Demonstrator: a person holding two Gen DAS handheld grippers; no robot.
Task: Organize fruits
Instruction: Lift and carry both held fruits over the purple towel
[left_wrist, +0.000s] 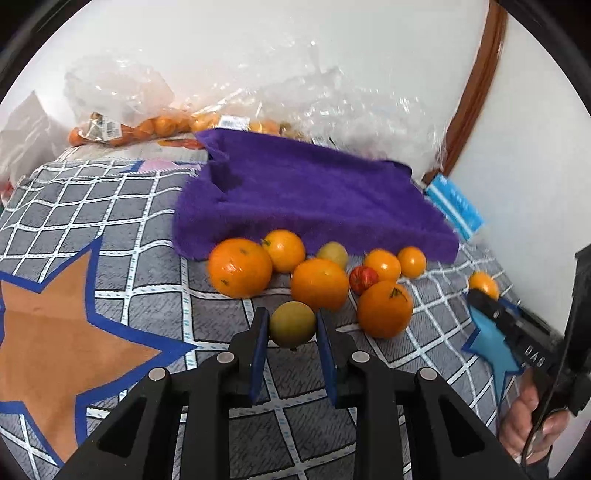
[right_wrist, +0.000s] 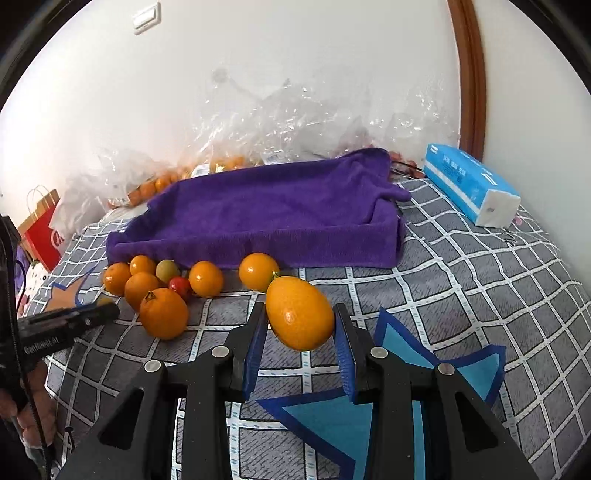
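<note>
Both grippers hold a fruit, ready to carry to the purple towel tray.

The left gripper (left_wrist: 291, 326) has its jaws closed narrow on a yellow-green fruit (left_wrist: 291, 323); the right gripper (right_wrist: 301, 325) clamps an oval orange fruit (right_wrist: 299, 314) with jaws wider. The loose fruit pile (left_wrist: 321, 273) lies at twelve o'clock, touching the purple towel tray (right_wrist: 266, 218). Judged next: lift each fruit over the tray's near wall and release.

Seven loose oranges (left_wrist: 240, 267) (left_wrist: 284, 251) (left_wrist: 319, 282) (left_wrist: 382, 264) (left_wrist: 412, 261) (left_wrist: 384, 308) (left_wrist: 483, 284), two yellow-green fruits (left_wrist: 291, 323) (left_wrist: 332, 254), one small red fruit (left_wrist: 364, 279), one purple towel (left_wrist: 314, 199), one blue tissue pack (right_wrist: 469, 184).
</note>
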